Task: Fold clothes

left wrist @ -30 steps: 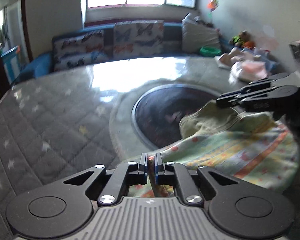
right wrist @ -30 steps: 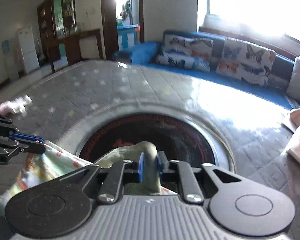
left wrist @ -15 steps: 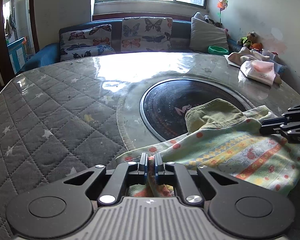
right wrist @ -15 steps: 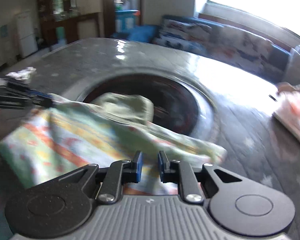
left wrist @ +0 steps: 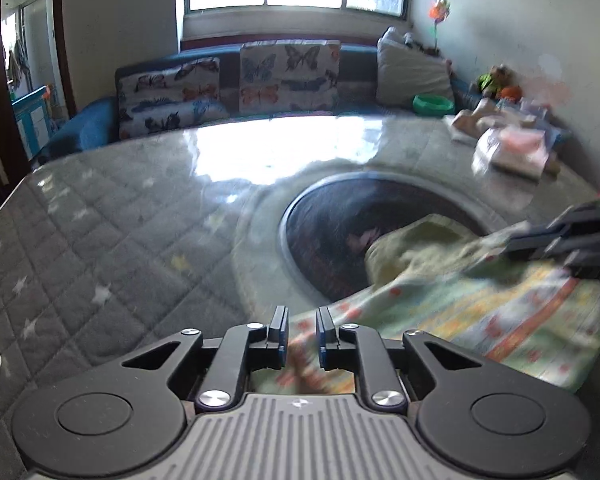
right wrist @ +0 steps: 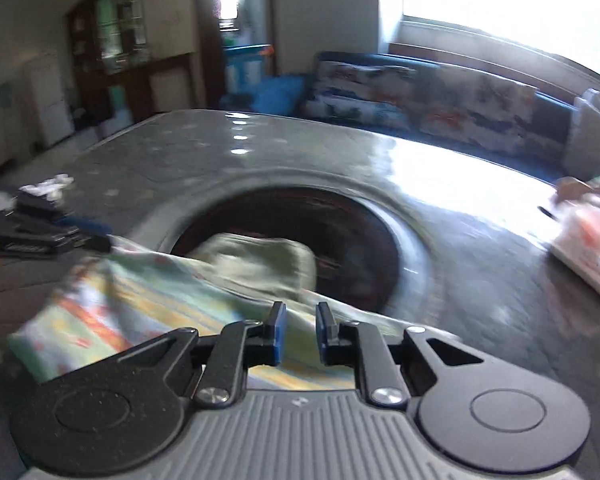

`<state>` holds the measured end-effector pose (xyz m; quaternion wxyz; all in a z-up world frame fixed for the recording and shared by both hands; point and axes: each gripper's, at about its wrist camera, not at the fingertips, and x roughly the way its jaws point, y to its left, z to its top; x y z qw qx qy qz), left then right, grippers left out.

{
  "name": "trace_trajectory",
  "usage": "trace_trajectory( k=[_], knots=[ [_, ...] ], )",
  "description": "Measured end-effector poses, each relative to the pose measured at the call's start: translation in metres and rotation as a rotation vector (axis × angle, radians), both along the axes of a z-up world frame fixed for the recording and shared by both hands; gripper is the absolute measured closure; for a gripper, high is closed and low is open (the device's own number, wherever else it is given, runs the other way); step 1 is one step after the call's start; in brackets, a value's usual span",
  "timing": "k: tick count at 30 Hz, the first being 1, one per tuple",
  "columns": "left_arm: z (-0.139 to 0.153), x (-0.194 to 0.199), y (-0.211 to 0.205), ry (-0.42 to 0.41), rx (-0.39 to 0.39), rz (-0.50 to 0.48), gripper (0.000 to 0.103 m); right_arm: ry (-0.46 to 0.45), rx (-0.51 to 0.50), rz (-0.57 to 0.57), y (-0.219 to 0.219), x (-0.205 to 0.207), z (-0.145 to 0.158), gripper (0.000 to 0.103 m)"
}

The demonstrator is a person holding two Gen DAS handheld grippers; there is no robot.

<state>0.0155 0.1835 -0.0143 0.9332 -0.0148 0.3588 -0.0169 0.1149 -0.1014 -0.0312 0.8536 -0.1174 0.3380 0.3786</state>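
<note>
A: Nearest in the left wrist view, the left gripper (left wrist: 302, 334) has its jaws parting, with a fold of the patterned garment (left wrist: 480, 320) lying between the pads; the pads no longer seem to press on it.

B: And the right gripper (right wrist: 299, 334)? Its jaws stand a little apart above the garment's near edge, and nothing is pinched between them.

A: The garment lies folded on the table (left wrist: 112, 240), its green lining (right wrist: 260, 262) turned up and overhanging the dark round inset (left wrist: 328, 220).

B: Its left edge stops just beside the left gripper; beyond that the quilted grey cover runs bare to the table's rounded rim.

A: Far right, a pile of pale folded cloth (left wrist: 512, 150) sits near the wall, well apart from the garment.

B: Behind the table stands a blue sofa (left wrist: 100, 128) with butterfly cushions (left wrist: 288, 76).

A: Both views are blurred; the garment's print cannot be read, and the gripper bodies hide its near hem.
</note>
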Motion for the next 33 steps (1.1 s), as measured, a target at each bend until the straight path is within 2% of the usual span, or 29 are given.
trace_trajectory(
  k=[4,6,10,15,20,25,29,33],
  knots=[
    [0.01,0.008,-0.02,-0.021,-0.057,-0.071,0.087,0.033,-0.036,0.038,0.03,0.007,-0.016,0.088],
    [0.006,0.017,-0.03,-0.002,-0.075,-0.107,0.087,0.04,-0.048,0.043,0.038,0.01,-0.021,0.089],
    [-0.011,0.036,-0.036,0.055,-0.105,-0.113,0.087,0.031,-0.029,0.047,0.035,0.003,-0.012,0.088],
    [-0.023,0.044,-0.037,0.077,-0.099,-0.11,0.087,0.026,-0.022,0.125,0.021,-0.032,0.0,0.088],
    [-0.026,0.044,-0.04,0.078,-0.083,-0.107,0.086,0.04,-0.05,0.198,0.023,-0.064,-0.007,0.088],
    [-0.026,0.045,-0.041,0.078,-0.072,-0.104,0.086,-0.013,-0.029,0.246,0.033,-0.088,0.002,0.088],
    [-0.024,0.044,-0.043,0.077,-0.065,-0.095,0.085,-0.013,-0.054,0.291,0.047,-0.103,-0.008,0.088],
    [-0.012,0.026,-0.041,0.048,-0.077,-0.098,0.085,-0.042,-0.045,0.307,0.044,-0.115,-0.002,0.087]
  ],
)
